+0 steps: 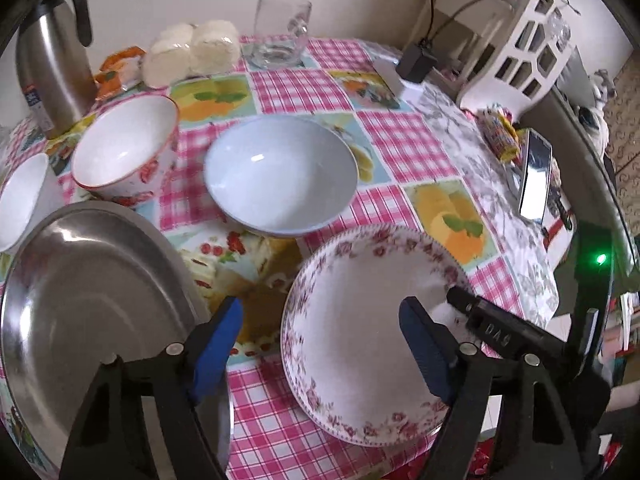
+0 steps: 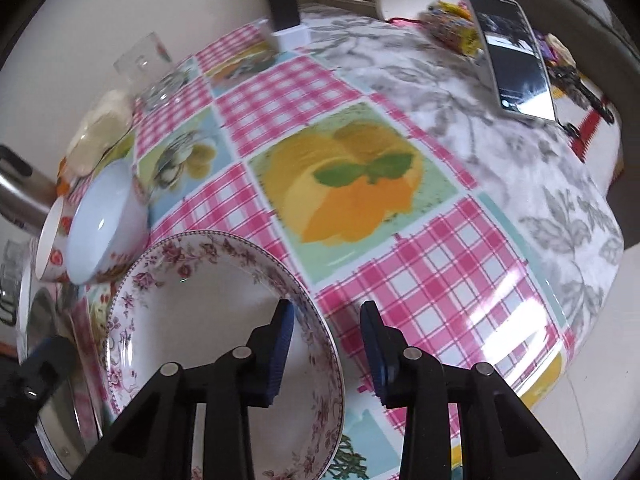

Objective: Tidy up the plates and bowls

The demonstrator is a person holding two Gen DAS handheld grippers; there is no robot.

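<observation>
Two grippers are placed at the flowered plate. Its right rim is straddled, not yet pinched, by the right gripper; the left gripper is held open over its left rim.

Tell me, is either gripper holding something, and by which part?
Nothing is held yet. The right gripper straddles the rim of the floral plate, pads not pressing; the left gripper is open.

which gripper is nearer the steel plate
Left. The left gripper hangs above the gap between the steel plate and the floral plate; the right gripper straddles the floral plate's far rim.
</observation>
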